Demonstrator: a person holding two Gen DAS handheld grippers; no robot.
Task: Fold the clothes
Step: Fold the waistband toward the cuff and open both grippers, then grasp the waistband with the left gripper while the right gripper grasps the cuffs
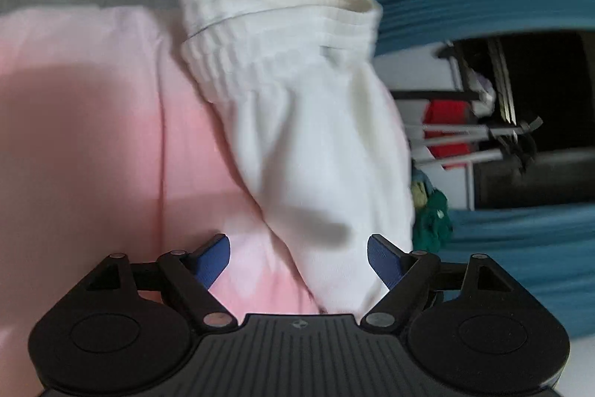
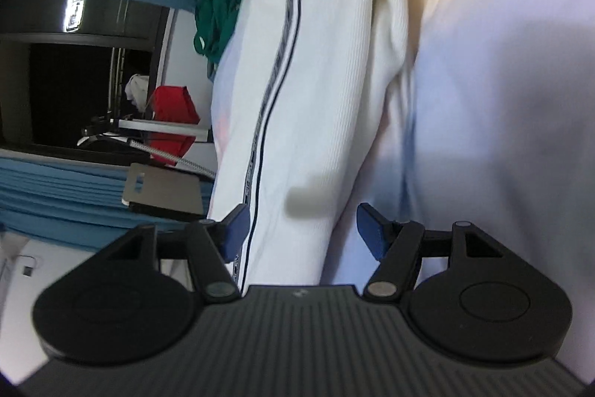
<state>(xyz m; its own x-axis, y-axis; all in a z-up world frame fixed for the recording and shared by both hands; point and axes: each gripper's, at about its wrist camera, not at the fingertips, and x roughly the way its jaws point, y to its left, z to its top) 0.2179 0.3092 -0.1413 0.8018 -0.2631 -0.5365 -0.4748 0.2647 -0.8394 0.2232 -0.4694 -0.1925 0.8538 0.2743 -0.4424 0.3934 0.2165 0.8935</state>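
White garment [image 1: 308,144] lies ahead of left gripper [image 1: 298,261].

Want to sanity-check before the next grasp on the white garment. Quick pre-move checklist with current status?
1. Left gripper open, nothing pinched: ok.
2. Right gripper open, nothing pinched: ok.
3. White ribbed garment with elastic waistband lies on the pink sheet: ok.
4. Cloth lies ahead of both grippers, between the blue pads: ok.
5. Garment flat and smooth: not ok, bunched at the waistband.
6. Dark side stripe straight along the leg: cannot tell, blurred.
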